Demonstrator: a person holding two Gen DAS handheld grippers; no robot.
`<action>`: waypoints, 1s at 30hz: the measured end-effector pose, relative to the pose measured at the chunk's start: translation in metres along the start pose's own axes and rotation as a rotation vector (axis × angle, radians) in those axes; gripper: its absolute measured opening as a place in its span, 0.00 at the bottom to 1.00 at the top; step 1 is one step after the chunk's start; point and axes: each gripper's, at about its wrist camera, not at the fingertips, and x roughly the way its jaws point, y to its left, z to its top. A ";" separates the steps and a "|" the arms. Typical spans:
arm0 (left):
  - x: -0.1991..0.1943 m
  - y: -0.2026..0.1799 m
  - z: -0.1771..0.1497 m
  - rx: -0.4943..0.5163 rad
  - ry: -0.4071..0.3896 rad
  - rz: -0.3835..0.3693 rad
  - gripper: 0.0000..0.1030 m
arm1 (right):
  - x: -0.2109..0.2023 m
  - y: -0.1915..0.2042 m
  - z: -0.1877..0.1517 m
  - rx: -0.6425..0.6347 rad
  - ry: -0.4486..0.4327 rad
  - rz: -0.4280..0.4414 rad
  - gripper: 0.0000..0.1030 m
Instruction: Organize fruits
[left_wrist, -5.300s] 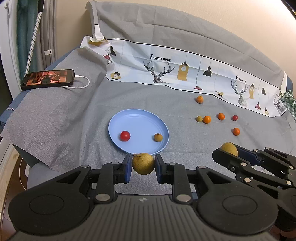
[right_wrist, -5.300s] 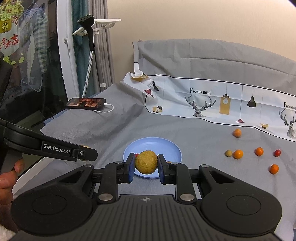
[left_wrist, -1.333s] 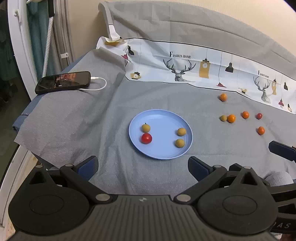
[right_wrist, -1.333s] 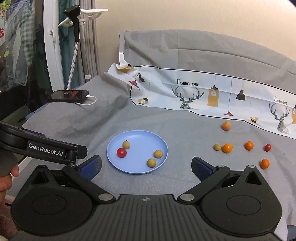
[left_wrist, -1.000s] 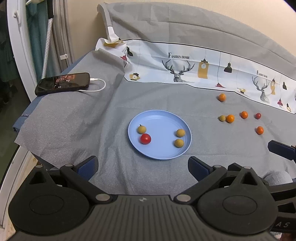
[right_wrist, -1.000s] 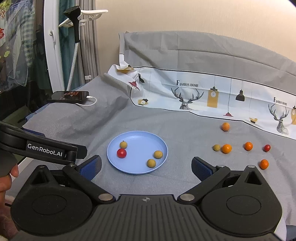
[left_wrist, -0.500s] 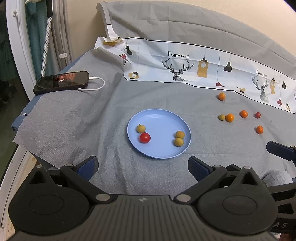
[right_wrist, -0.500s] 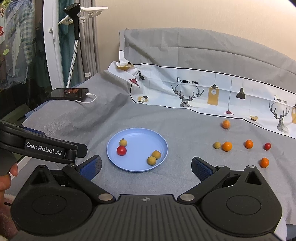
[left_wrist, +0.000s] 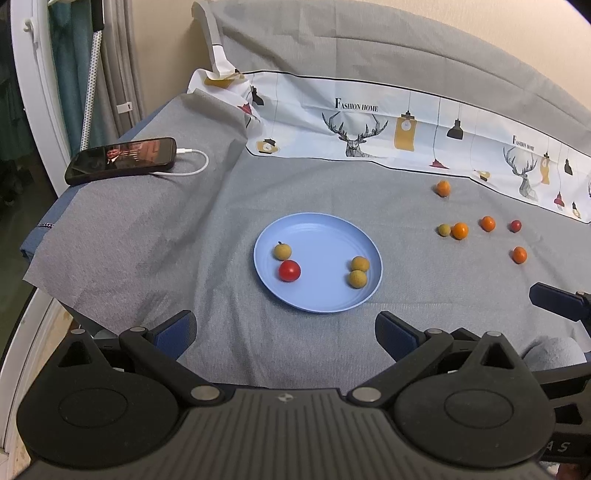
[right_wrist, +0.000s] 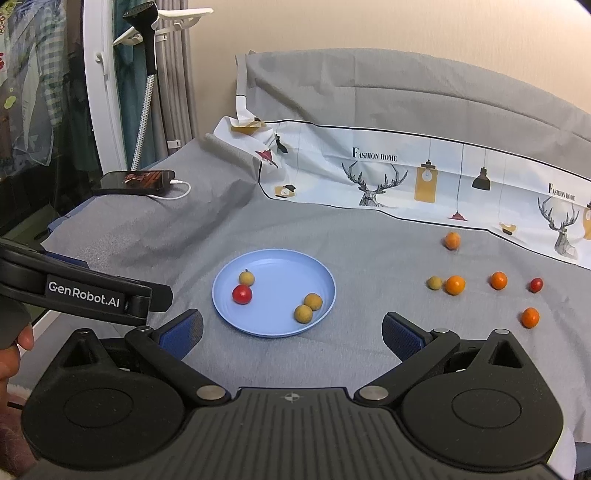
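Observation:
A blue plate (left_wrist: 317, 236) (right_wrist: 275, 266) sits mid-cloth. It holds a red tomato (left_wrist: 289, 270) (right_wrist: 242, 294) and three tan longans: one (left_wrist: 282, 251) beside the tomato, two touching (left_wrist: 358, 271) (right_wrist: 308, 308) at the right. Several small fruits lie loose on the cloth to the right: oranges (left_wrist: 460, 230) (right_wrist: 455, 285), a tan one (left_wrist: 444, 229), a red one (left_wrist: 515, 225) (right_wrist: 536, 284). My left gripper (left_wrist: 284, 332) is open and empty, near the plate's front edge. My right gripper (right_wrist: 291, 330) is open and empty, just in front of the plate.
A phone (left_wrist: 122, 160) (right_wrist: 135, 181) on a white cable lies at the far left of the grey cloth. A printed white cloth (left_wrist: 406, 133) runs along the back. The bed edge drops off at the left. The left gripper's arm (right_wrist: 85, 291) shows at the right view's left.
Both grippers held a longan 5 s ago; both are now open and those longans lie on the plate. In the last second the views barely shifted.

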 end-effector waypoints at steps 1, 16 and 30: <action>0.000 0.000 0.000 0.000 0.000 0.000 1.00 | 0.001 0.000 0.000 0.000 0.003 0.000 0.99; 0.036 -0.032 0.021 0.041 0.109 -0.009 1.00 | 0.010 -0.041 -0.007 0.130 0.000 -0.062 0.99; 0.137 -0.171 0.110 0.235 0.189 -0.104 1.00 | 0.068 -0.216 -0.036 0.489 -0.038 -0.478 0.99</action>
